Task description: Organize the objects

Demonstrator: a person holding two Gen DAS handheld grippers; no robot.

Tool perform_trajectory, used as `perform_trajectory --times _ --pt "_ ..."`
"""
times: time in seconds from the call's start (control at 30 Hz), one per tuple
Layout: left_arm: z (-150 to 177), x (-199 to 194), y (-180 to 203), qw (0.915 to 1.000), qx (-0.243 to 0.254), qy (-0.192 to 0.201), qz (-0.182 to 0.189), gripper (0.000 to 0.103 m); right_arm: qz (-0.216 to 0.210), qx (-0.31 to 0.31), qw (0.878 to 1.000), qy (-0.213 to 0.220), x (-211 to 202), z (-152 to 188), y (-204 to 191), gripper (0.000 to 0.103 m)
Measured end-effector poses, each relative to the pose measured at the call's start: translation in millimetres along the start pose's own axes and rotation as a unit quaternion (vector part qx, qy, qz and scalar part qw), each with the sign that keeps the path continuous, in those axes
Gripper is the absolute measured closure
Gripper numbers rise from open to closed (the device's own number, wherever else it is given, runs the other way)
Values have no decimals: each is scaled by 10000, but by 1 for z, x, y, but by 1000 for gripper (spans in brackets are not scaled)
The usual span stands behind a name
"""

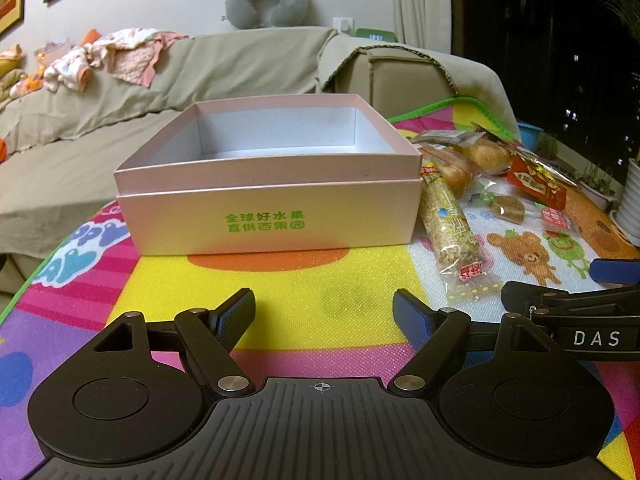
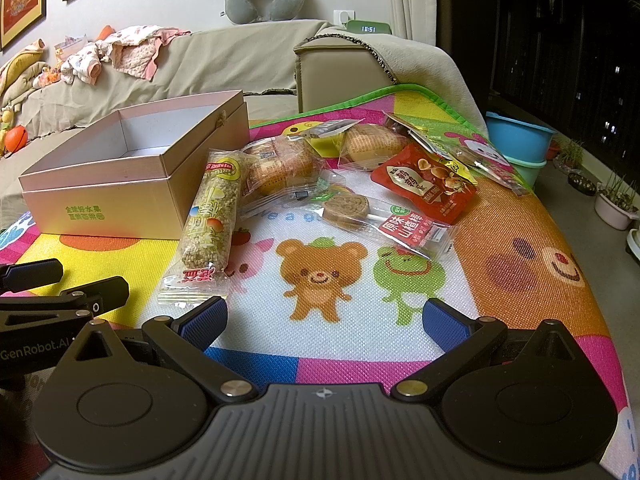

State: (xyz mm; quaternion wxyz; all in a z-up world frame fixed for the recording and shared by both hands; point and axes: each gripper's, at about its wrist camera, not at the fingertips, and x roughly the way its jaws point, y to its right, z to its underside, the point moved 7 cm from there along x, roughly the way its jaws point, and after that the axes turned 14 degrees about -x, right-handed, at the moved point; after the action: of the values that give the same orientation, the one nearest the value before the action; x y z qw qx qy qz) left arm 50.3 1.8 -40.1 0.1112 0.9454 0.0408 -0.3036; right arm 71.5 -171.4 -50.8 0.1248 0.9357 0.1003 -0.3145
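Note:
An open, empty pink box (image 1: 272,216) (image 2: 120,196) with green print stands on the colourful play mat (image 1: 304,288). To its right lie wrapped snacks: a long grain bar (image 1: 452,224) (image 2: 212,216), bread packs (image 2: 276,168), a red nut bag (image 2: 428,182), a round biscuit pack (image 2: 348,206). My left gripper (image 1: 324,310) is open above the mat in front of the box, nothing between its fingers. My right gripper (image 2: 324,318) is open too, just short of the grain bar's near end, and holds nothing.
A sofa (image 1: 120,92) with clothes on it stands behind the mat, and a grey neck pillow (image 1: 266,0) rests on its back. Blue and green basins (image 2: 520,144) and plant pots (image 2: 618,204) stand on the floor at the right.

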Motion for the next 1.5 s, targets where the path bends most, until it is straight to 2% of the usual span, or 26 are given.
perform_trajectory --times 0.57,0.73,0.8,0.83,1.03,1.13,1.2,1.3,1.43,1.5 --pt "-1 -1 -2 10000 -84 -17 50 20 -91 6 9999 -46 -1 0 0 0" --pt "-1 -1 -2 10000 -68 -25 30 20 -481 353 9979 -269 4 -6 11 0" --pt "-1 -1 -2 10000 -46 -45 19 20 -392 118 9984 -393 6 -6 5 0" --pt "-3 0 -2 10000 -41 -71 17 20 -240 -233 9980 -540 8 -7 -3 0" --pt "-9 2 -4 9993 -26 -360 111 21 -374 -84 9942 -1010 13 -13 1 0" --pt "-16 -1 -8 9981 -106 -526 298 25 -436 -151 9924 -1140 14 -14 1 0" --pt "-32 -14 -14 9981 -170 -363 470 25 -523 -189 9912 -1204 14 -15 2 0" --pt "-67 -36 -30 9981 -222 230 524 25 -696 -383 9893 -1221 12 -14 2 0" --pt "-126 -39 -75 9935 -483 1025 116 25 -859 -583 9897 -985 5 -10 2 0" --pt "-145 -17 -96 9938 -495 973 -221 27 -870 -578 9904 -908 2 -10 4 0"
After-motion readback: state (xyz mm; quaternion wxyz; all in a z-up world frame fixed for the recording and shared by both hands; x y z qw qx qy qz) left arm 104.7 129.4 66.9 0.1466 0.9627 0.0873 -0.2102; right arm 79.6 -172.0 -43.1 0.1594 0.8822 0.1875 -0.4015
